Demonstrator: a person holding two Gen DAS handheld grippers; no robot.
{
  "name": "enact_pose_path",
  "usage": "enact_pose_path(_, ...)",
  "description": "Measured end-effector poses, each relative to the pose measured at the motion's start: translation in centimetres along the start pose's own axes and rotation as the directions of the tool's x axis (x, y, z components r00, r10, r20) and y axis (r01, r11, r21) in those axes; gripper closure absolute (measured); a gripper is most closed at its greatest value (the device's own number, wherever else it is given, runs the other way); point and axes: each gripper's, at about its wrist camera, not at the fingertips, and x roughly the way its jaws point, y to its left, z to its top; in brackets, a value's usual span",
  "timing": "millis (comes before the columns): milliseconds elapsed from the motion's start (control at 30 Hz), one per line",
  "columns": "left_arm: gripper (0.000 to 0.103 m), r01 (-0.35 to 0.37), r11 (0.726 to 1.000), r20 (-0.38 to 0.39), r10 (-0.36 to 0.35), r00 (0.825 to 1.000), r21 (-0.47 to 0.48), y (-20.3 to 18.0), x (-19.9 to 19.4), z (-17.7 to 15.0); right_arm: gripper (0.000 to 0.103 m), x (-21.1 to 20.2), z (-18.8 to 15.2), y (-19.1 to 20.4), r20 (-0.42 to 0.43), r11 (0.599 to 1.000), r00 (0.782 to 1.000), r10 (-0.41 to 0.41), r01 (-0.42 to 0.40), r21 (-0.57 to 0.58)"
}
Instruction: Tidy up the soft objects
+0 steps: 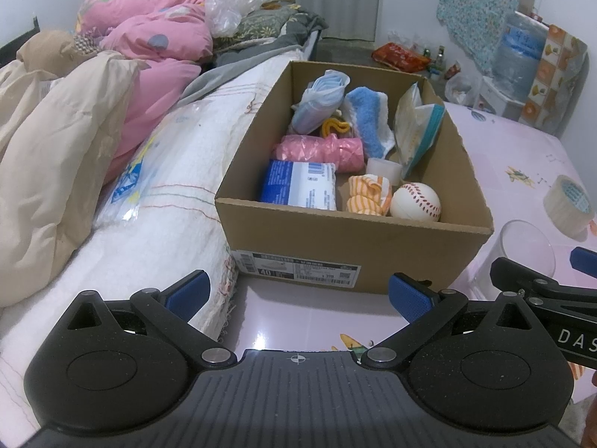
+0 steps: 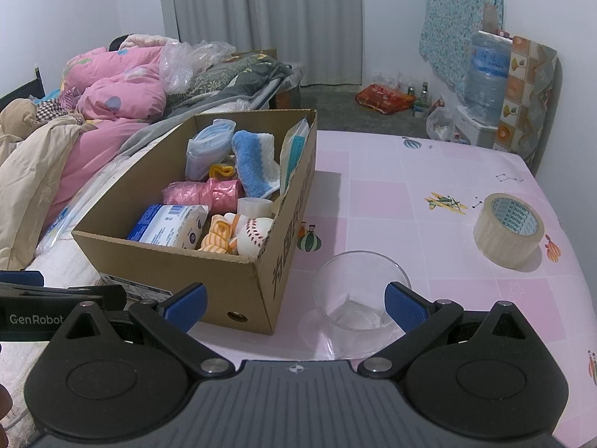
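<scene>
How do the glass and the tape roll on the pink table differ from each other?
The glass is clear and see-through; the tape roll is beige with printed letters inside its core. The glass stands just before the right gripper, near the box; the tape roll lies farther off toward the table's right edge. Both are round, open on top and outside the box.

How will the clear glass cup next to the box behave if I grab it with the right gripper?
The clear glass cup looks rigid and smooth, so it may slip between the fingers. It stands upright and empty on the glossy tablecloth, so a nudge would probably slide or tip it. Likely fragile if dropped.
</scene>
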Motion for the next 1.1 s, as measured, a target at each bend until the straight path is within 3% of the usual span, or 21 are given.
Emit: enact_pose_path(1100,0.001,0.000,1.000,0.000,0.000,1.000,0.000,-0.01,-0.11,0.02,0.057,-0.18,0.21,-0.18,0.005,1.000,1.000,-0.002,0.002,-0.005)
